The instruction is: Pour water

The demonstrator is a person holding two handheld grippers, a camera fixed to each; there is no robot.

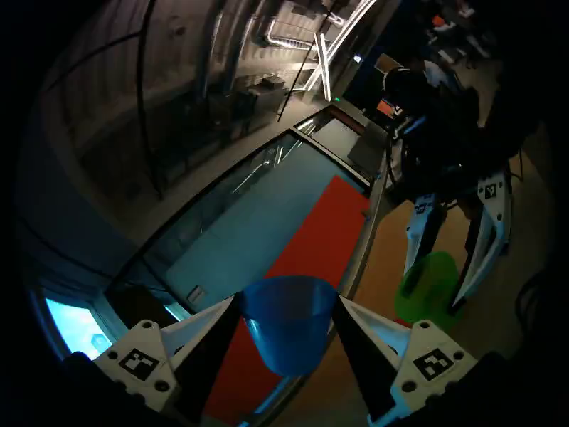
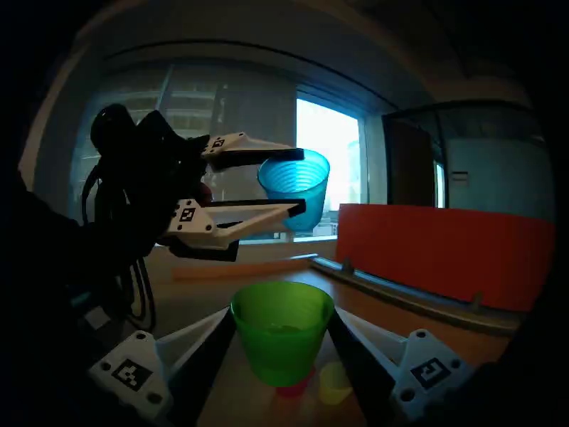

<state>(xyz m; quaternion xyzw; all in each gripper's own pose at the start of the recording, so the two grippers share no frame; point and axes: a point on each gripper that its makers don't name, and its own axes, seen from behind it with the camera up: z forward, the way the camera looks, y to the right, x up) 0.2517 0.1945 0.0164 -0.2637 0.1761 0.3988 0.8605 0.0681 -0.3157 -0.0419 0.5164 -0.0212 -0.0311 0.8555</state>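
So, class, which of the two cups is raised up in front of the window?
The blue cup, held in the left gripper. The green cup, in the right gripper, sits lower, close to the table.

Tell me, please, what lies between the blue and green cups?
Nothing; the right gripper view shows bare air between the blue cup and the green cup.
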